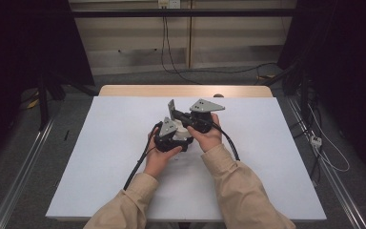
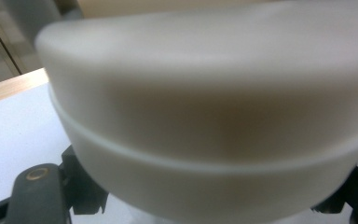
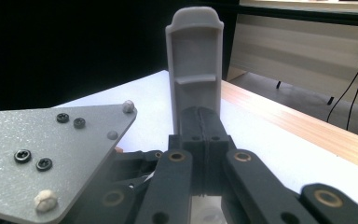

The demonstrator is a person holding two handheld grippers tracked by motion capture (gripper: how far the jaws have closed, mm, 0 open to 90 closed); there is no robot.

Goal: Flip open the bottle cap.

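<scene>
White table [image 1: 100, 157] with wooden far edge [image 1: 186, 90], grey floor [image 1: 24, 157]

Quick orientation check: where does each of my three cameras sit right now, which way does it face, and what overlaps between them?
High view: above the person's side, facing forward and down on the white table; both sleeved forearms, left gripper and right gripper show.
Left gripper view: rides the left gripper, pressed against a blurred white rounded object.
Right gripper view: looks along its shut jaws holding an upright grey plastic piece; the left gripper's grey plate is beside them.
Shared: table and grey piece.
</scene>
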